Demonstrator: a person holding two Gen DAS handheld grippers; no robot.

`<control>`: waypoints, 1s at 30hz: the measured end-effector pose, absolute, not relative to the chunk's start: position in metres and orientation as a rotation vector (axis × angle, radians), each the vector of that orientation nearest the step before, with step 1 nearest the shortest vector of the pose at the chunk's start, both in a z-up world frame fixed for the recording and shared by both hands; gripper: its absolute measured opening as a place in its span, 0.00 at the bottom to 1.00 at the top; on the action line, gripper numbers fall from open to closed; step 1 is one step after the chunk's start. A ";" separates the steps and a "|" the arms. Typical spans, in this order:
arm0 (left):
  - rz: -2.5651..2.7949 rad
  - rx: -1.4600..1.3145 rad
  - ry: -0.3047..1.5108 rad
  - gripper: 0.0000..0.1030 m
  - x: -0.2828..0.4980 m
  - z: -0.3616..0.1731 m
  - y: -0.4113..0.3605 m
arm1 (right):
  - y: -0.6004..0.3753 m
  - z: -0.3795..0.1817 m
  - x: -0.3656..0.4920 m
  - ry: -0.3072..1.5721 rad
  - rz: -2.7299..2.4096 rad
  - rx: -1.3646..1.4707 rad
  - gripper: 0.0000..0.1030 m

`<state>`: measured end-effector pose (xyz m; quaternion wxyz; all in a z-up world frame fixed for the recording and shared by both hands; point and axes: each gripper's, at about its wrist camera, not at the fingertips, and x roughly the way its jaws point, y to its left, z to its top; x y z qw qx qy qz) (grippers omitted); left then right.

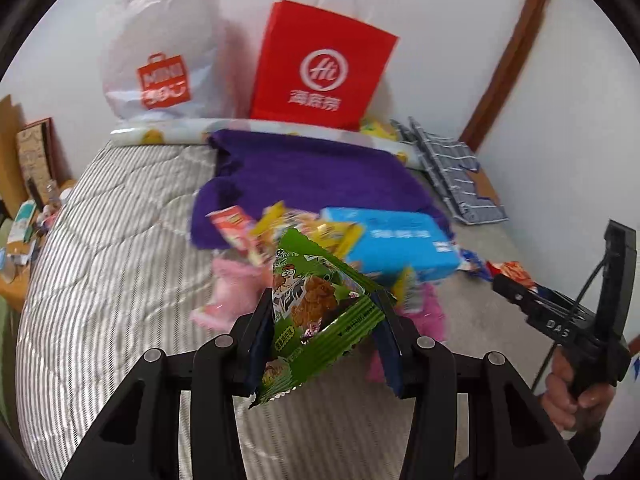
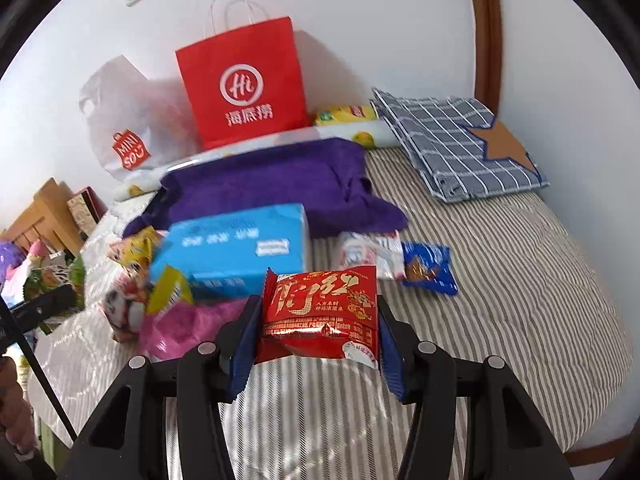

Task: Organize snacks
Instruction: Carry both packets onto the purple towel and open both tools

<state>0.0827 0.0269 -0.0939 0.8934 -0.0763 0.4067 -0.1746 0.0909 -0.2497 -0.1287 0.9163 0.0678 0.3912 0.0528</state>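
My left gripper (image 1: 324, 312) is shut on a green snack packet (image 1: 316, 308) with a cartoon chicken on it, lifted above the bed. In the right wrist view my right gripper (image 2: 318, 320) is shut on a red foil packet (image 2: 320, 312) with gold characters, also held off the bed. Behind both lies a loose pile of snacks: a blue box (image 2: 236, 248) (image 1: 392, 240), yellow packets (image 1: 280, 220), pink packets (image 2: 180, 328), a white-and-red packet (image 2: 372, 252) and a blue packet (image 2: 428, 268). A hand (image 1: 572, 396) grips the right gripper's handle at the right edge.
A red paper bag (image 2: 244, 84) and a white plastic bag (image 2: 128, 120) stand against the wall behind a purple towel (image 2: 264, 184). A folded checked cloth (image 2: 452, 144) lies at the back right. The striped quilt (image 2: 500, 280) covers the bed. Cluttered furniture stands at the left (image 1: 28, 208).
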 end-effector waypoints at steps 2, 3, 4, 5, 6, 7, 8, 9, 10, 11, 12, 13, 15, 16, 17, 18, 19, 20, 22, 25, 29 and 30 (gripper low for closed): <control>-0.377 -0.151 0.839 0.45 0.087 -0.087 0.018 | -0.247 -0.123 0.097 0.802 0.115 0.140 0.49; -0.383 -0.149 0.836 0.45 0.090 -0.084 0.015 | -0.246 -0.120 0.101 0.800 0.123 0.141 0.49; -0.391 -0.147 0.834 0.45 0.093 -0.080 0.010 | -0.245 -0.118 0.104 0.799 0.129 0.141 0.49; -0.396 -0.144 0.834 0.45 0.097 -0.077 0.007 | -0.243 -0.114 0.110 0.798 0.138 0.138 0.49; -0.402 -0.144 0.834 0.45 0.101 -0.074 0.003 | -0.241 -0.111 0.115 0.794 0.147 0.134 0.49; -0.407 -0.144 0.835 0.45 0.106 -0.072 -0.001 | -0.240 -0.108 0.120 0.790 0.157 0.132 0.49; -0.414 -0.144 0.838 0.45 0.109 -0.069 -0.004 | -0.240 -0.106 0.123 0.786 0.163 0.131 0.49; -0.424 -0.146 0.842 0.45 0.117 -0.067 -0.008 | -0.238 -0.103 0.130 0.782 0.172 0.126 0.49; -0.430 -0.146 0.846 0.45 0.122 -0.064 -0.010 | -0.236 -0.100 0.135 0.780 0.175 0.123 0.49; -0.434 -0.145 0.850 0.45 0.129 -0.062 -0.013 | -0.236 -0.098 0.141 0.779 0.177 0.121 0.49; -0.437 -0.144 0.851 0.45 0.134 -0.060 -0.015 | -0.234 -0.094 0.150 0.775 0.184 0.120 0.49; -0.440 -0.141 0.850 0.45 0.142 -0.057 -0.017 | -0.233 -0.091 0.157 0.774 0.191 0.121 0.49; -0.437 -0.137 0.848 0.45 0.156 -0.052 -0.019 | -0.232 -0.087 0.170 0.776 0.201 0.126 0.49; -0.430 -0.137 0.847 0.45 0.165 -0.050 -0.019 | -0.231 -0.084 0.180 0.776 0.209 0.128 0.49; -0.425 -0.138 0.847 0.45 0.172 -0.048 -0.018 | -0.230 -0.083 0.186 0.776 0.212 0.126 0.49; -0.419 -0.140 0.849 0.45 0.183 -0.046 -0.016 | -0.229 -0.081 0.196 0.776 0.215 0.120 0.49; -0.414 -0.143 0.851 0.45 0.190 -0.045 -0.014 | -0.228 -0.080 0.203 0.775 0.216 0.113 0.49; -0.407 -0.147 0.855 0.45 0.198 -0.044 -0.012 | -0.226 -0.079 0.211 0.773 0.218 0.107 0.49; -0.382 -0.153 0.863 0.45 0.216 -0.043 -0.006 | -0.223 -0.076 0.231 0.771 0.225 0.095 0.49; -0.349 -0.157 0.872 0.45 0.241 -0.043 0.004 | -0.218 -0.074 0.259 0.777 0.245 0.099 0.49; -0.322 -0.161 0.882 0.45 0.276 -0.045 0.012 | -0.212 -0.070 0.298 0.774 0.257 0.110 0.49; -0.317 -0.161 0.883 0.45 0.283 -0.045 0.013 | -0.210 -0.070 0.305 0.774 0.258 0.108 0.49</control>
